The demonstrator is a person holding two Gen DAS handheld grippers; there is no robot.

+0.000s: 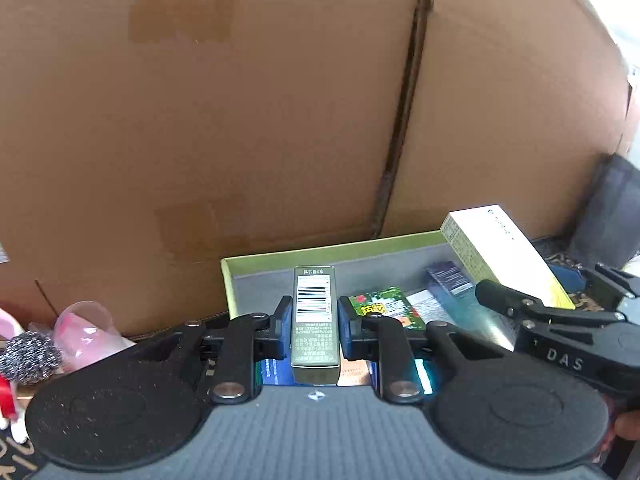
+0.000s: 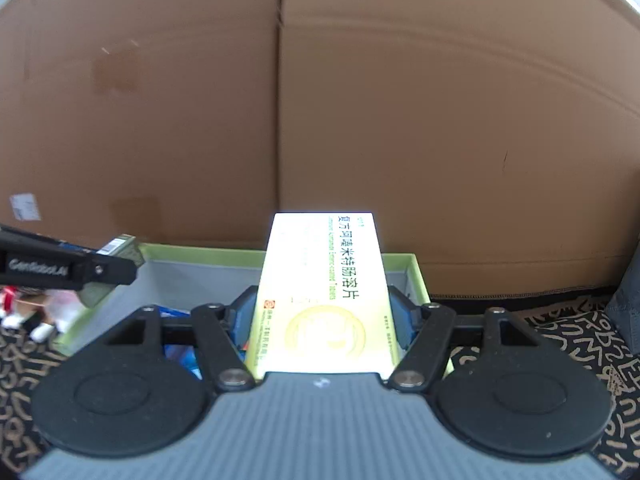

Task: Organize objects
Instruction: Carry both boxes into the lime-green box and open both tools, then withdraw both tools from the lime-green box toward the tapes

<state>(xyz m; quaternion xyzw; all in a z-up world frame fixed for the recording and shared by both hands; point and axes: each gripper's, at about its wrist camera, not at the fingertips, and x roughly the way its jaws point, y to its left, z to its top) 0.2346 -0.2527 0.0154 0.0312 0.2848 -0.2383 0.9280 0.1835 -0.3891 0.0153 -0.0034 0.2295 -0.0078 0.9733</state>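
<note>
Two boxes: each gripper carries one above the green-rimmed tray (image 1: pixel 320 254).
Left gripper (image 1: pixel 314 322): pinching a slim olive box (image 1: pixel 314 320) by its long sides, barcode face up, over the tray's near left part.
Right gripper (image 2: pixel 324 312): clamped on a wide white-and-yellow box (image 2: pixel 324 288), over the tray's right part.
Tray contents: a green packet (image 1: pixel 386 306) and a blue box (image 1: pixel 450 278) already lie inside.
Doing it well: likely best to lower each box flat into a bare patch of the tray, clear of its rim and of each other.
Surface: a black cloth with tan lettering (image 2: pixel 560 336) under the tray.
Room: a cardboard wall (image 1: pixel 200 120) right behind the tray; a steel scourer (image 1: pixel 28 356) and a pink cup (image 1: pixel 86 330) to its left.
</note>
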